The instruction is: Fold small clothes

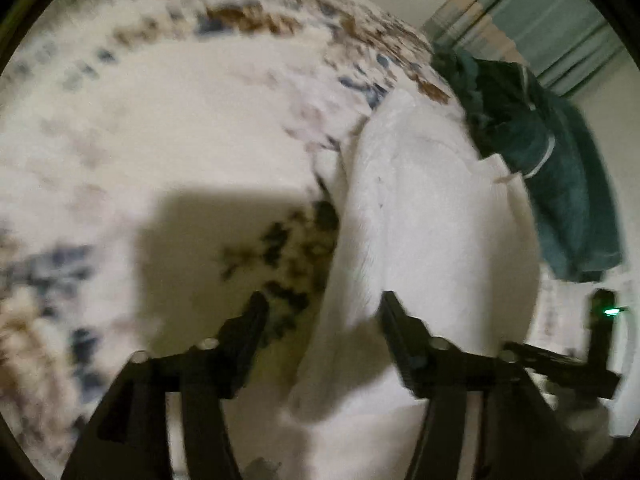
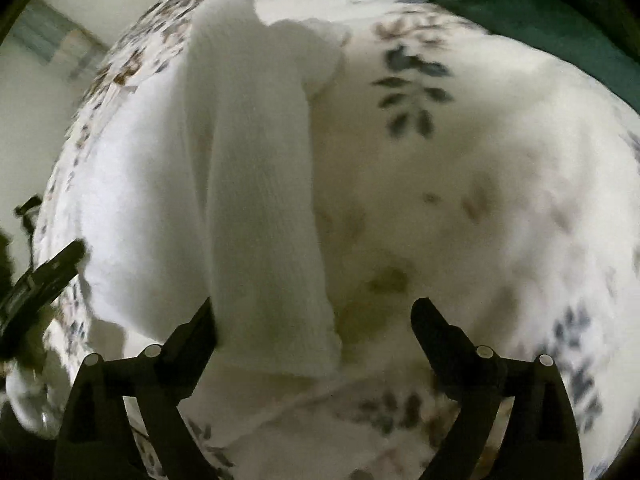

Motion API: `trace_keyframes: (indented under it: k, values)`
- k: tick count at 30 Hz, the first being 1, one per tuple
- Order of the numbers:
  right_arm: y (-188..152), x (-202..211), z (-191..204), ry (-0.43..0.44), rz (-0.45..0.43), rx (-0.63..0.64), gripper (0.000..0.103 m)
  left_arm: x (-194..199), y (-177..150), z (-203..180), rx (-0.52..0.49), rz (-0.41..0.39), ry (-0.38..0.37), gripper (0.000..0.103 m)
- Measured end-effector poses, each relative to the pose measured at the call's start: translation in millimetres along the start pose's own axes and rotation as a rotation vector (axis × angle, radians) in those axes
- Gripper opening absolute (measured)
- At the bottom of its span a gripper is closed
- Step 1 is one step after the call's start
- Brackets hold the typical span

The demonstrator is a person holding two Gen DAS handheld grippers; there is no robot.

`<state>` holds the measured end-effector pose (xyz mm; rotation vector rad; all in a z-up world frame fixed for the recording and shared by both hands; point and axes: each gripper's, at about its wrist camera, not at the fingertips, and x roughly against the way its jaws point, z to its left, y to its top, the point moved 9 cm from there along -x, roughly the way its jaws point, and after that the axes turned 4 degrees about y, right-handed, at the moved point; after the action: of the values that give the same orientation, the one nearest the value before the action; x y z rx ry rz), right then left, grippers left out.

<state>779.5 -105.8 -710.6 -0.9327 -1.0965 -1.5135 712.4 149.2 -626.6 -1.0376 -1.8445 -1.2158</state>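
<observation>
Right gripper point(image 2: 312, 320): gaping wide over folded white ribbed-knit garment point(image 2: 256, 184) lying flat (released, apparently); left gripper point(image 1: 324, 312) hovering open alongside, on floral bedspread point(image 2: 480, 200).

A: What hides the white garment point(image 1: 420, 216)?
B: Its near end runs under the left tool point(image 1: 324, 308) and off the bottom edge.
A: And the dark green cloth point(image 2: 520, 8)?
B: Cut off at the top right corner, blurred.

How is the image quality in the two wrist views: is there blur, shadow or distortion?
Left wrist view: strong motion blur over the floral bedspread, a hard dark shadow ahead of the left gripper, fisheye bending at the edges. Right wrist view: sharper, the white garment shows its ribbing; dim, yellowish light.
</observation>
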Motion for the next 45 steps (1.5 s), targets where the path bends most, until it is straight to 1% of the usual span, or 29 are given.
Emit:
trace_keyframes:
  k: [1, 2, 3, 4, 6, 7, 8, 9, 10, 11, 12, 14, 15, 18, 19, 21, 23, 24, 25, 27, 31, 33, 35, 36, 37, 40, 45]
  values:
    - [-3, 7, 0, -0.046, -0.009, -0.011, 0.103, 9, -2, -4, -0.020, -0.024, 0.039, 0.066]
    - [-10, 14, -3, -0.084, -0.025, -0.011, 0.103, 15, -4, -5, -0.037, -0.041, 0.073, 0.069]
    - [-17, 26, -6, -0.125, -0.045, -0.003, 0.103, 24, -6, -11, -0.074, -0.054, 0.133, 0.088]
    - [-13, 39, 6, -0.187, -0.070, 0.019, 0.103, 31, -8, -15, -0.106, -0.056, 0.167, 0.103]
    - [-18, 61, 13, -0.260, -0.095, 0.043, 0.103, 45, -10, -24, -0.150, -0.080, 0.216, 0.103]
    - [-39, 89, 0, -0.286, -0.106, 0.052, 0.103, 58, -11, -32, -0.183, -0.100, 0.255, 0.103]
    - [-42, 101, 5, -0.304, -0.114, 0.057, 0.103, 64, -12, -35, -0.192, -0.104, 0.264, 0.103]
    - [-55, 125, -4, -0.313, -0.122, 0.058, 0.103, 74, -13, -42, -0.198, -0.106, 0.265, 0.103]
    - [-66, 150, -5, -0.329, -0.144, 0.062, 0.103, 87, -14, -47, -0.197, -0.113, 0.270, 0.103]
    - [-70, 160, -5, -0.343, -0.159, 0.063, 0.103, 101, -16, -52, -0.197, -0.117, 0.273, 0.103]
    - [-83, 177, -7, -0.352, -0.172, 0.061, 0.103, 113, -18, -57, -0.198, -0.119, 0.270, 0.103]
    - [-92, 209, 4, -0.351, -0.197, 0.049, 0.103, 134, -19, -64, -0.191, -0.130, 0.285, 0.103]
    - [-98, 222, 12, -0.343, -0.203, 0.043, 0.103, 148, -21, -69, -0.189, -0.134, 0.280, 0.103]
    - [-118, 275, 28, -0.333, -0.243, 0.036, 0.103, 200, -28, -84, -0.182, -0.166, 0.281, 0.103]
    - [-126, 298, 35, -0.331, -0.262, 0.044, 0.103, 217, -31, -89, -0.184, -0.175, 0.281, 0.103]
    - [-139, 329, 42, -0.330, -0.288, 0.051, 0.103, 242, -38, -97, -0.186, -0.186, 0.283, 0.103]
    - [-158, 372, 53, -0.317, -0.323, 0.056, 0.103, 279, -49, -109, -0.183, -0.200, 0.275, 0.103]
    - [-166, 391, 57, -0.322, -0.340, 0.063, 0.103, 290, -54, -113, -0.185, -0.208, 0.273, 0.103]
    - [-175, 409, 61, -0.324, -0.356, 0.066, 0.103, 313, -60, -121, -0.189, -0.225, 0.272, 0.103]
    - [-195, 447, 70, -0.325, -0.387, 0.076, 0.103, 345, -70, -131, -0.197, -0.250, 0.272, 0.103]
    - [-232, 521, 85, -0.328, -0.452, 0.091, 0.103, 404, -89, -149, -0.209, -0.292, 0.273, 0.103]
    - [-252, 561, 93, -0.326, -0.493, 0.098, 0.103, 437, -100, -159, -0.209, -0.315, 0.262, 0.103]
    - [-269, 593, 99, -0.330, -0.526, 0.112, 0.103, 466, -108, -167, -0.217, -0.345, 0.254, 0.103]
    - [-280, 611, 103, -0.323, -0.545, 0.119, 0.103, 476, -111, -169, -0.216, -0.355, 0.256, 0.103]
    - [-289, 625, 107, -0.321, -0.561, 0.126, 0.103, 494, -116, -174, -0.220, -0.372, 0.252, 0.103]
    - [-315, 662, 114, -0.313, -0.599, 0.146, 0.103, 528, -129, -182, -0.231, -0.410, 0.255, 0.103]
    - [-348, 707, 120, -0.292, -0.640, 0.159, 0.103, 568, -147, -191, -0.240, -0.452, 0.247, 0.103]
